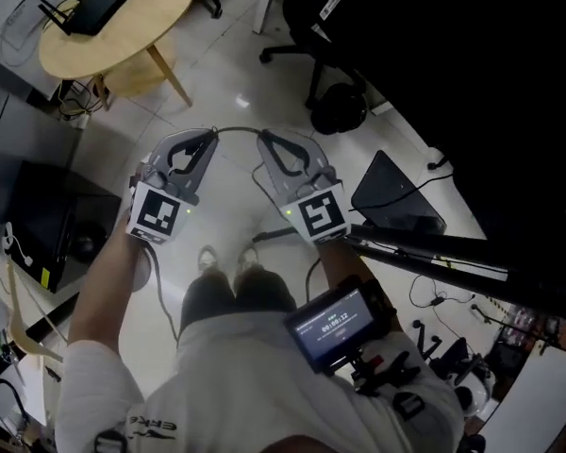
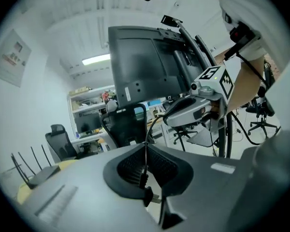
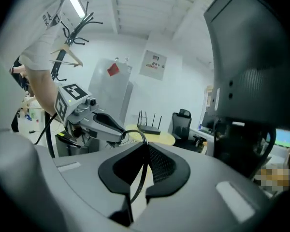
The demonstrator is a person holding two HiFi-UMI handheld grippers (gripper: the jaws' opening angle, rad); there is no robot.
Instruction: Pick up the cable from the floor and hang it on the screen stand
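Head view: at the upper left a round wooden table (image 1: 156, 12) is seen, with a black router (image 1: 99, 6) laid on it. Lower down, left of centre, the left gripper (image 1: 210, 137) is held above the pale floor (image 1: 231, 59) and is closed on the thin black cable (image 1: 236, 130). The cable is kept up off the floor here — a short arc of it is strung across the middle of the frame to the right gripper (image 1: 262, 138), which is clamped on it as well.

In the left gripper view the cable is pinched between the closed jaws at the lower centre and is led up and to the right toward the other gripper. A dark screen (image 2: 145, 64) is seen from behind in the upper middle, well apart from the cable. In the right gripper view the cable is passed between the nearly closed jaws — it is pressed there by the pads and curves off to the left.
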